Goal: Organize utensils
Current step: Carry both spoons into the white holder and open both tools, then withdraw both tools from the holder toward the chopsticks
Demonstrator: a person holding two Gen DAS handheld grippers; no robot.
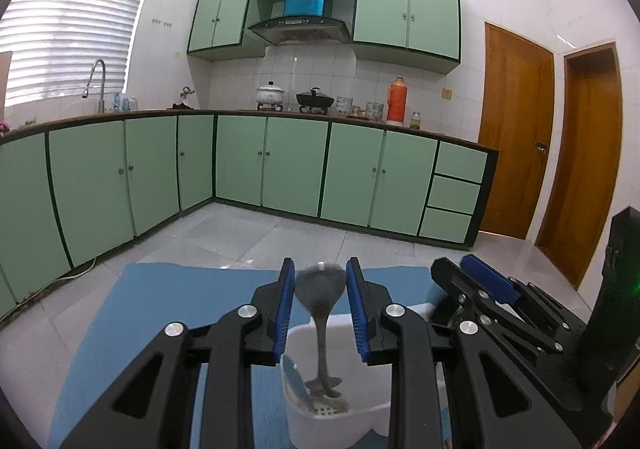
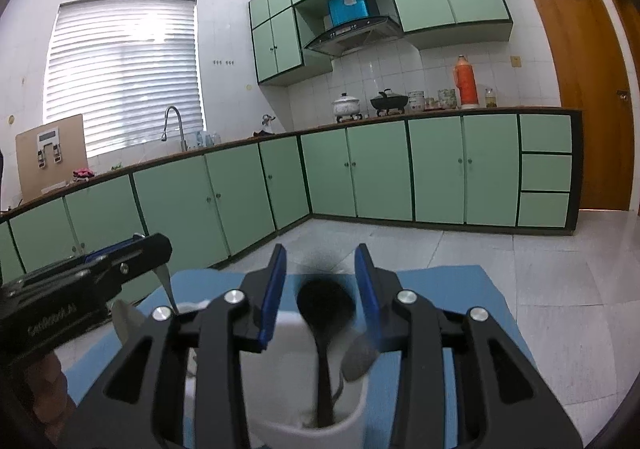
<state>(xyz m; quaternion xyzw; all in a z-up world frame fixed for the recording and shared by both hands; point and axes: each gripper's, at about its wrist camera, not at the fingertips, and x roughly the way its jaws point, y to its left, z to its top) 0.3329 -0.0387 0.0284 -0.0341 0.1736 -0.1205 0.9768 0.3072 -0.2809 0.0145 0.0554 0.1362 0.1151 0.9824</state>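
Left gripper (image 1: 320, 281): jaws parted, grey metal spoon (image 1: 320, 313) standing free between the pads, handle down in the white plastic utensil holder (image 1: 344, 421). Right gripper (image 2: 320, 281): jaws parted around a black ladle (image 2: 325, 313), untouched, standing in the same holder on the blue mat (image 2: 480, 309).

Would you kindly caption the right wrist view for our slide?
Right gripper open around a black ladle standing in a white utensil holder.
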